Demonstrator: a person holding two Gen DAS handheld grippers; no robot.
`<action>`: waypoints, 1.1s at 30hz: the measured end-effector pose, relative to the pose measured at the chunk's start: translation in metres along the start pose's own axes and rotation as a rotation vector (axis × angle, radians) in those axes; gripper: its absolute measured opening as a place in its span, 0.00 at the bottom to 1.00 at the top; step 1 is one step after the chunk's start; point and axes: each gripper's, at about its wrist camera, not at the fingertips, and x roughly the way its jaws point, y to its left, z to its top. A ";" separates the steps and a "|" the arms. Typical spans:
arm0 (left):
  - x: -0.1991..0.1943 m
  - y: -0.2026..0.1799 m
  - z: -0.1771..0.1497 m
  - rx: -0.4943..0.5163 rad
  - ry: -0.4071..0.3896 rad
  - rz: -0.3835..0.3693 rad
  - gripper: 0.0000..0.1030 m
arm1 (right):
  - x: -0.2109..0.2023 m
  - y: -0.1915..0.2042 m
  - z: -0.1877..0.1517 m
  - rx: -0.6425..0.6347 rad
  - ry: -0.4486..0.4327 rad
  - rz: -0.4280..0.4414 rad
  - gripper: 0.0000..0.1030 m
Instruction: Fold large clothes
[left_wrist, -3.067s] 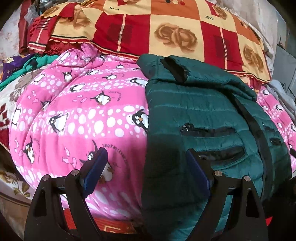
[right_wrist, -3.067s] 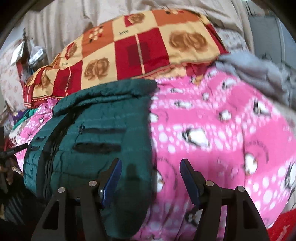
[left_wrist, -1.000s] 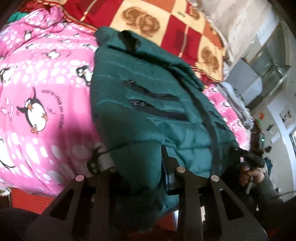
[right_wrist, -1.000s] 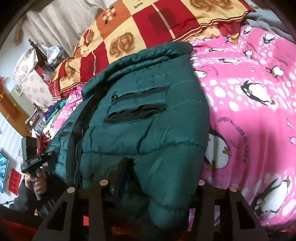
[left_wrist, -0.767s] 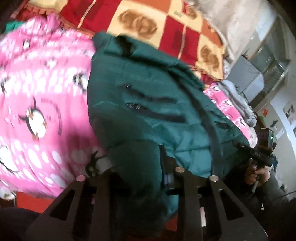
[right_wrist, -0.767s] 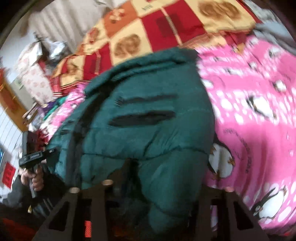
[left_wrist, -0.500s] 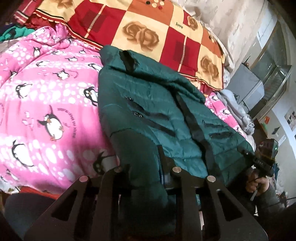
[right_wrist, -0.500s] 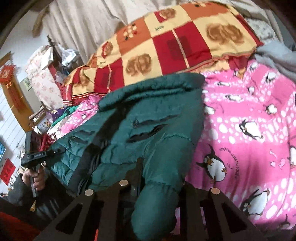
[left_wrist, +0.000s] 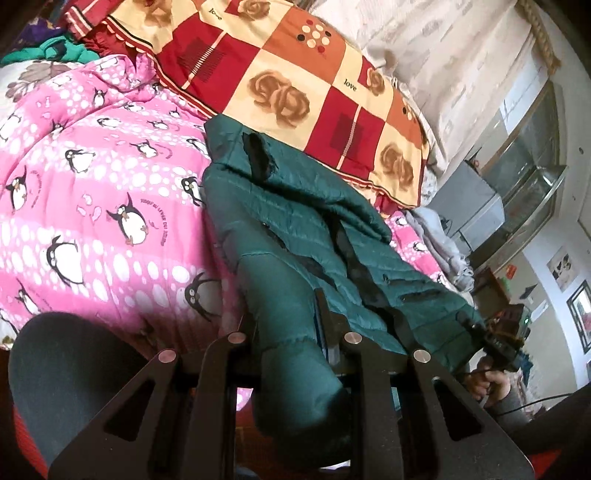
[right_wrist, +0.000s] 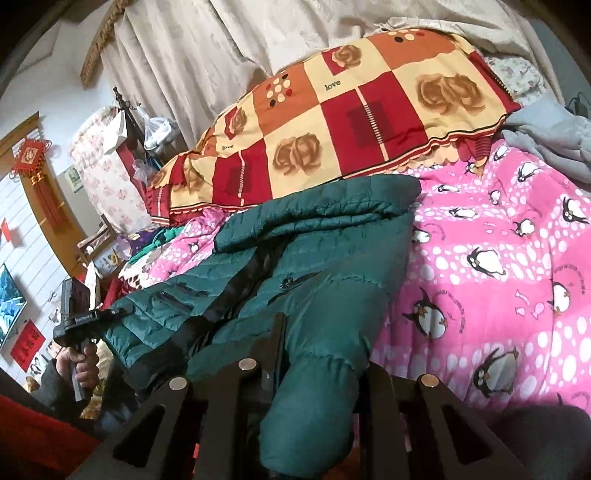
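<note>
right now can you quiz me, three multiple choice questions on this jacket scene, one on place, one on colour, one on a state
1. Where does the jacket lie?
A. on a pink penguin blanket
B. on a wooden floor
C. on a hanger

2. What colour is the jacket?
A. grey
B. dark green
C. yellow

3. How are the two grippers?
A. both wide open
B. one open, one shut
C. each shut on the jacket

Answers: 1 A, the jacket spreads over the penguin blanket. 2 B, its quilted shell is dark green. 3 C, the left gripper and the right gripper each pinch a padded fold.
</note>
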 end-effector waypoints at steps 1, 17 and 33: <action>-0.002 0.001 -0.001 -0.007 -0.003 -0.004 0.17 | -0.001 0.001 -0.001 0.000 0.001 0.001 0.15; -0.041 -0.016 -0.006 -0.021 -0.054 -0.069 0.17 | -0.044 0.014 0.000 -0.045 -0.024 0.028 0.15; 0.017 -0.043 0.032 0.095 -0.049 0.375 0.17 | -0.014 0.015 0.046 -0.008 0.015 -0.069 0.15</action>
